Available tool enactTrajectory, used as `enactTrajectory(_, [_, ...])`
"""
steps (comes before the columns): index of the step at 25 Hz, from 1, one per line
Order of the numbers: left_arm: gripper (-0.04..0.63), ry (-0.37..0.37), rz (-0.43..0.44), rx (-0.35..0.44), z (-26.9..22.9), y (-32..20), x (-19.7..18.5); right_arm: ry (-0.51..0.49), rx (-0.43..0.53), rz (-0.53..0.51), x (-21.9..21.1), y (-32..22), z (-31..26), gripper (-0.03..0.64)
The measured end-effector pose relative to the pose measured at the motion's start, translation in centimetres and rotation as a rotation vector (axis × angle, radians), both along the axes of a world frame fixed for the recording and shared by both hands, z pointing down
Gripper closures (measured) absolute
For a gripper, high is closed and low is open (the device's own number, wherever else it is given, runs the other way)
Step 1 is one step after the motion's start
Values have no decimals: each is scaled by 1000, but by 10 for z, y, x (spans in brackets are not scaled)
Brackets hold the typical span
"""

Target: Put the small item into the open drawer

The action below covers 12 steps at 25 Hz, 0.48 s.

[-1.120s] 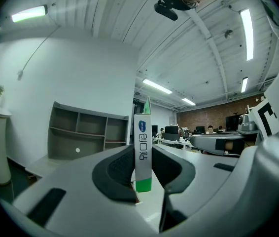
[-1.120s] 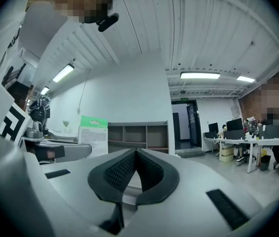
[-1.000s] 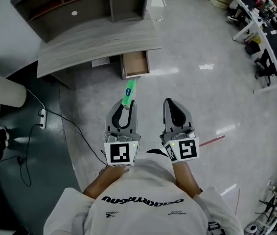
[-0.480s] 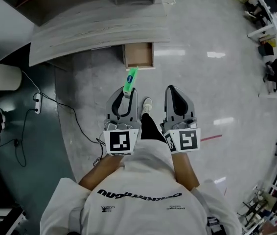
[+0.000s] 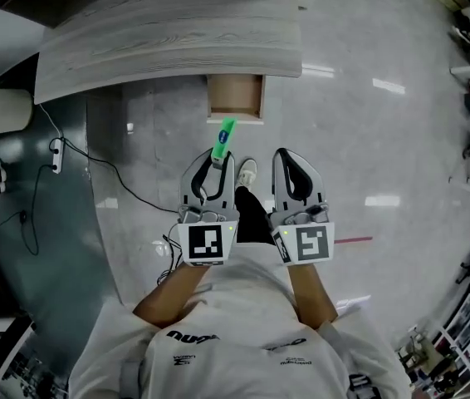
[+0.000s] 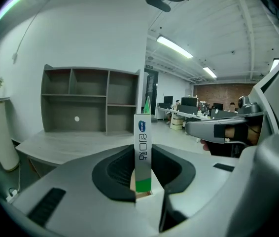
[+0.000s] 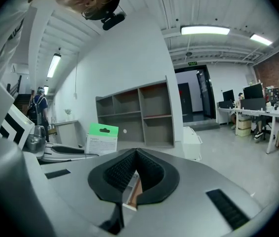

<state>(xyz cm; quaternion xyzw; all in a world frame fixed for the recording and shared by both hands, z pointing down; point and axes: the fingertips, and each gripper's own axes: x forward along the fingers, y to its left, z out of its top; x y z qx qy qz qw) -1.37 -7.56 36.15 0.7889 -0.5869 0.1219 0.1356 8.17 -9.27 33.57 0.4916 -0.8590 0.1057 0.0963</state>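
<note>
The left gripper [image 5: 216, 163] pinches the box [image 5: 222, 138]. The right gripper [image 5: 290, 158] has its jaws pressed together and is empty. Over the last second the drawer [image 5: 235, 119] has drawn nearer, and the box now hangs just short of it. The approach appears nearly complete.

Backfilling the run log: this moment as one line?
left gripper: shut on green pack | right gripper: shut, empty | drawer: open, pack not inside

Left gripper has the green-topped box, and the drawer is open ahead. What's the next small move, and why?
Probably carry the left gripper forward until the box is over the open drawer. Its jaws are clamped on the box, and in the head view the box's tip lies short of the drawer's front edge.
</note>
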Motion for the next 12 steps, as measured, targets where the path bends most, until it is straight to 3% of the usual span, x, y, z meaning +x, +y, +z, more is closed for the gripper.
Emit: enactTrajectory(12, [500, -47, -62, -116, 112, -56, 17, 9, -125, -48, 23, -44, 97, 589])
